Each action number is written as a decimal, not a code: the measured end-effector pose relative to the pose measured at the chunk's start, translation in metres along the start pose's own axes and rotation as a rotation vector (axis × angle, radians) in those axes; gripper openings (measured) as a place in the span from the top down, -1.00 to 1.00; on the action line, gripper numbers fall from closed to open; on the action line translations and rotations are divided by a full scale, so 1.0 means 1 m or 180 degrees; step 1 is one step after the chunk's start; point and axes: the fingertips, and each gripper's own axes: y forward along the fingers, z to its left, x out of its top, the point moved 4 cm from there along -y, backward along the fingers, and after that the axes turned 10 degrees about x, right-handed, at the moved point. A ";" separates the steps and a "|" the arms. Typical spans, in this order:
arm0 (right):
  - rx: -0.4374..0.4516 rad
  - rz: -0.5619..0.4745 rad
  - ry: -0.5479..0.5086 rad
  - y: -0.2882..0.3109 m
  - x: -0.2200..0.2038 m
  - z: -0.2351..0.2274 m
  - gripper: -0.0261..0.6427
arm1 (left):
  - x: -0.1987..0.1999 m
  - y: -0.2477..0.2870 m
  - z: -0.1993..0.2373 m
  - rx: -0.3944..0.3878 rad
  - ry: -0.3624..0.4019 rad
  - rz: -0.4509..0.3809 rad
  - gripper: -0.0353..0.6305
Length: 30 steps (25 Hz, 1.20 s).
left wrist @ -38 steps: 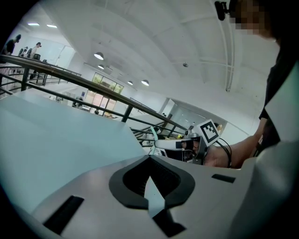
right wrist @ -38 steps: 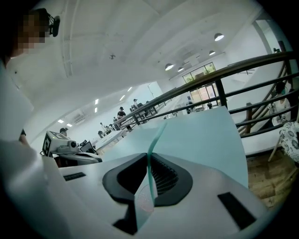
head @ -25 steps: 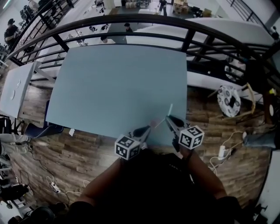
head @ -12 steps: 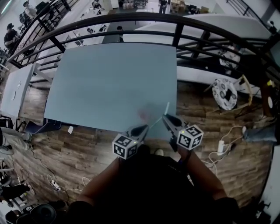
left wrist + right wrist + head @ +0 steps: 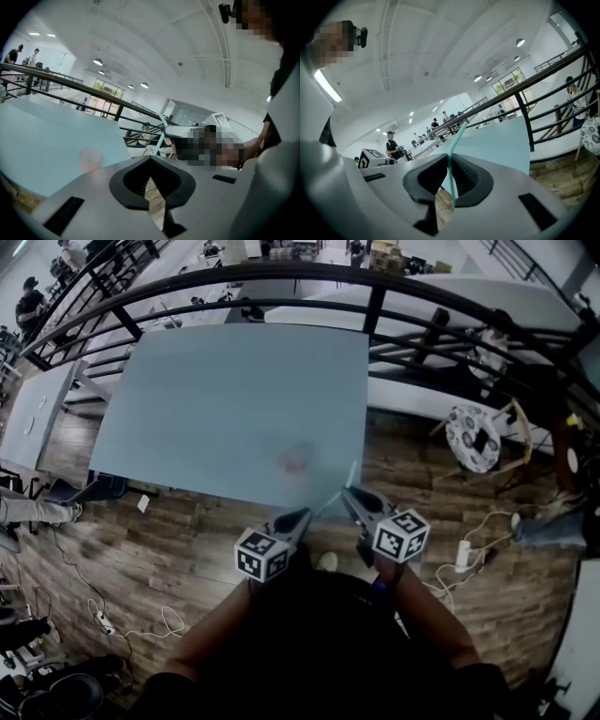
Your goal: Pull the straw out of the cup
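Ahead of both hand-held grippers lies a pale blue counter on a wooden floor, with a black railing beyond it. The right hand-held gripper is clamped on a thin mint-green straw, which rises above its jaws, well apart from the cup. The faint pink cup stands upright on the counter ahead of the left hand-held gripper, whose jaws are closed and empty.
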 end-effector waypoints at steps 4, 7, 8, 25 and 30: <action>0.0013 0.0038 -0.0011 -0.008 -0.009 0.008 0.80 | -0.013 -0.007 -0.009 -0.0005 -0.0012 -0.0012 0.86; -0.0019 0.0013 0.0015 -0.014 -0.015 0.018 0.80 | -0.012 -0.014 -0.014 -0.0038 0.0025 -0.0044 0.86; -0.0034 0.0003 -0.0003 -0.015 -0.016 0.021 0.80 | -0.011 -0.016 -0.015 -0.0056 0.0046 -0.0066 0.86; -0.0439 -0.0314 -0.0033 0.041 -0.038 0.109 0.80 | -0.002 -0.100 0.059 -0.0411 0.0340 -0.0055 0.86; -0.0528 -0.0408 -0.0019 0.063 -0.056 0.140 0.80 | -0.012 -0.125 0.081 -0.0573 0.0452 0.0016 0.86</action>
